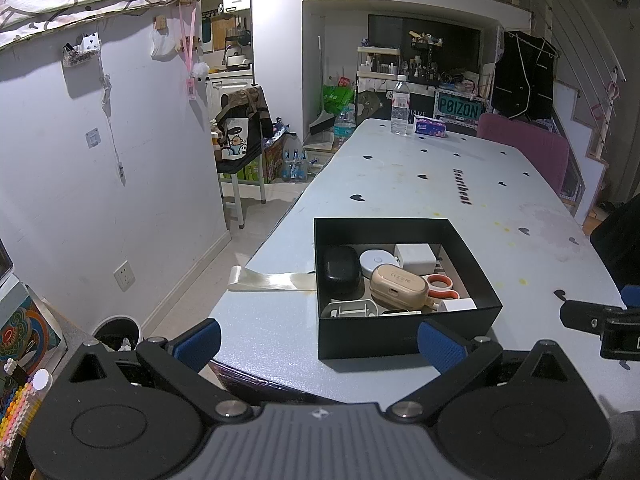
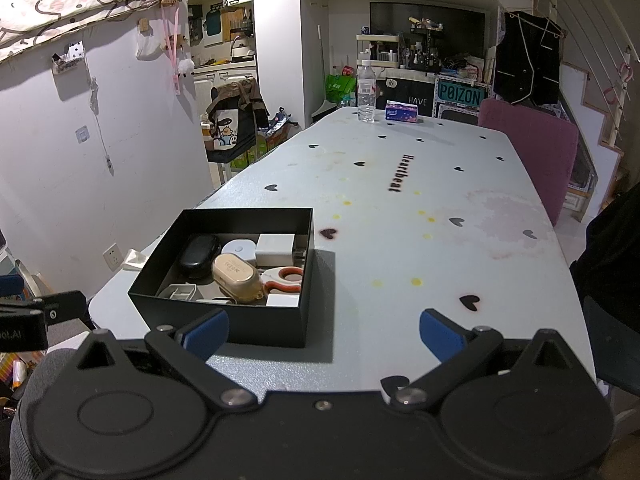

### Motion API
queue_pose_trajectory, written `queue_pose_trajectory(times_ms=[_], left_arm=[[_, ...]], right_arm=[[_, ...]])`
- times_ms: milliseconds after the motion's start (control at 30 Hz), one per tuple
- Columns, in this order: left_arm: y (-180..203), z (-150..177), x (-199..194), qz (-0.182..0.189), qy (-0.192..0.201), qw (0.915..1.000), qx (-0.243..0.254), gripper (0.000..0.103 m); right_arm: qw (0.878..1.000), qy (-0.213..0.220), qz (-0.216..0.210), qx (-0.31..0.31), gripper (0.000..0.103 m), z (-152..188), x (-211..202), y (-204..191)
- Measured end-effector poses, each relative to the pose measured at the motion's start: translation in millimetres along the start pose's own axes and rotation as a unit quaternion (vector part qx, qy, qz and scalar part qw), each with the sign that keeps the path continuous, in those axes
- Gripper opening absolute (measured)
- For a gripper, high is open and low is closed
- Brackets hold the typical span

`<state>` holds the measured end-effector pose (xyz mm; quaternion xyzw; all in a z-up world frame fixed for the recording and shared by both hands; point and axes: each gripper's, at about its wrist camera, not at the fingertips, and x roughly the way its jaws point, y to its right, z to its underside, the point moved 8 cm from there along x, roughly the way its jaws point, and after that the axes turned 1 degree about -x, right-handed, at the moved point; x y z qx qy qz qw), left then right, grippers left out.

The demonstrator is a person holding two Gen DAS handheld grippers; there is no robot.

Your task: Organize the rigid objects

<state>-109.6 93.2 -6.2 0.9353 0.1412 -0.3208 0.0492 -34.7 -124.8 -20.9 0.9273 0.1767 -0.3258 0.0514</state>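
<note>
Your black box (image 1: 404, 332) sits near the front left corner of the tabletop (image 1: 440, 184), and everything you are sorting lies inside it. A black oval case (image 1: 342, 272) is at the left of the box, with a round white disc (image 1: 374, 259) and a white charger cube (image 1: 415, 258) along the back. A tan case (image 1: 398, 286) lies in the middle, partly over the red-and-white scissors (image 1: 442, 285). A grey plug adapter (image 1: 350, 309) and a small white block (image 1: 458, 304) rest against the front wall.

Just left of the box, a strip of pale ribbon (image 1: 268, 280) lies flat on the tabletop and reaches its edge.

Your left gripper (image 1: 318, 342) hangs in front of the box with its blue fingers (image 1: 440, 346) spread wide and nothing between them; the right-hand pad overlaps the box's front wall in view. Your right gripper (image 2: 324, 334) is likewise spread wide and empty, its left pad in front of the box's near wall and its right pad over bare tabletop.

At the far end stand a water bottle (image 2: 366, 92) and a tissue pack (image 2: 402, 113), with a pink chair (image 2: 532, 152) at the right side.
</note>
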Motion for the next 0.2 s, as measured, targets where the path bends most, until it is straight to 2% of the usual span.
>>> queue_pose_trajectory(times_ms=[200], left_arm=[[-0.1, -0.4, -0.2, 0.000, 0.000, 1.0000, 0.000, 0.103]], right_arm=[[1.000, 0.000, 0.000, 0.000, 0.103, 0.1, 0.1, 0.0]])
